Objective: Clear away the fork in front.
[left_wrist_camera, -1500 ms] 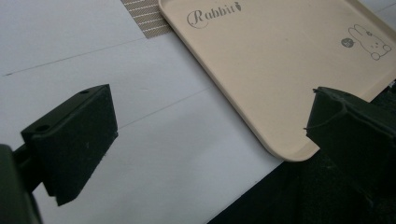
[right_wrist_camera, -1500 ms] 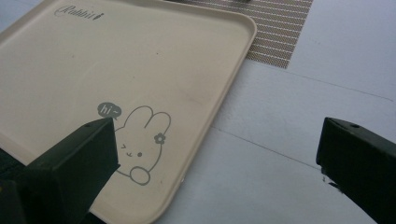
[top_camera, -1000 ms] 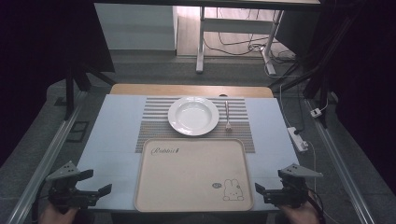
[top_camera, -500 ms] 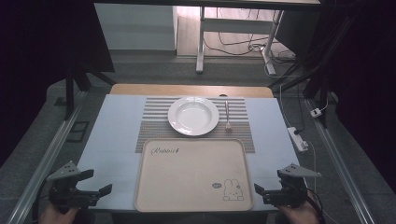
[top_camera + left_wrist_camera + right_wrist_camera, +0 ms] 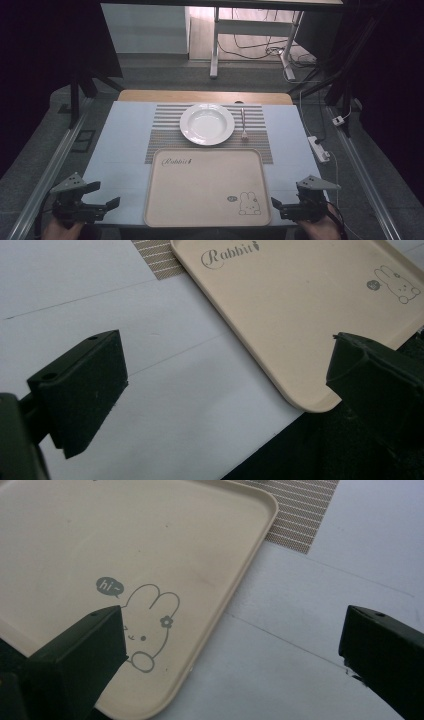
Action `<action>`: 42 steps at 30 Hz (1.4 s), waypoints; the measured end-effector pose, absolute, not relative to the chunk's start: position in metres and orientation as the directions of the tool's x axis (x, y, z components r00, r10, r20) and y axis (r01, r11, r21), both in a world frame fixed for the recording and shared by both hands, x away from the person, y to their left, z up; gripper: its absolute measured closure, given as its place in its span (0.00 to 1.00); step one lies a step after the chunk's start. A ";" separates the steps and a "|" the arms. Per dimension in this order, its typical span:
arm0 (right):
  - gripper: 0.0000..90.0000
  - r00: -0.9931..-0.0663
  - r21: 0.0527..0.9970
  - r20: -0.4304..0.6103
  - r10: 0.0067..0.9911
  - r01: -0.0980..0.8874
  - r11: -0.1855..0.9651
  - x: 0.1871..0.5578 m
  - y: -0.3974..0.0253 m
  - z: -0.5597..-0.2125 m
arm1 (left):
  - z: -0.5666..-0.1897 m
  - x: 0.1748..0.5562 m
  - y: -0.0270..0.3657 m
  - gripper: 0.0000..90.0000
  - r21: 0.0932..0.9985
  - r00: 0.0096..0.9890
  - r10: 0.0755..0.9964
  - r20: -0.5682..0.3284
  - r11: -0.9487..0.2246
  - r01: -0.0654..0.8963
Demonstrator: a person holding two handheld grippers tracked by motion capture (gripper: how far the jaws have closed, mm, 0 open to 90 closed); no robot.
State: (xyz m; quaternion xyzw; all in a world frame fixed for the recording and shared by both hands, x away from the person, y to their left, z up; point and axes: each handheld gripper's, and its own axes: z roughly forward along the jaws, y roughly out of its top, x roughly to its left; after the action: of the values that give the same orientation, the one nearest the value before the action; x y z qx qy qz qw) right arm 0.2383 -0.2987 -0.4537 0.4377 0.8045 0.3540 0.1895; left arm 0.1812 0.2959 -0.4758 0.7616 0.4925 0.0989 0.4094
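Both the left gripper (image 5: pixel 107 205) and right gripper (image 5: pixel 280 205) gape wide, holding nothing; each should square up on the tray (image 5: pixel 207 187) rim before closing.

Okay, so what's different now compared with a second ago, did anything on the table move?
Hardly anything. The right gripper has eased slightly toward the near edge; the left gripper has kept its place. Both are open and hold nothing. The tray, plate and fork have stayed put.
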 end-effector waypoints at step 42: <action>0.00 -0.687 0.556 -0.377 0.621 0.368 0.745 0.260 -0.239 -0.462 | -0.476 0.183 0.295 0.04 0.713 0.487 0.835 -0.255 -0.178 0.678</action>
State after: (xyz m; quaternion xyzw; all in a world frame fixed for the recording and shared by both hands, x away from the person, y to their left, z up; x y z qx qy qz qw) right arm 0.2604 -0.2393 -0.4623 0.2776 0.8907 0.2241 0.2817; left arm 0.1829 0.2952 -0.4763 0.7613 0.4971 0.0970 0.4048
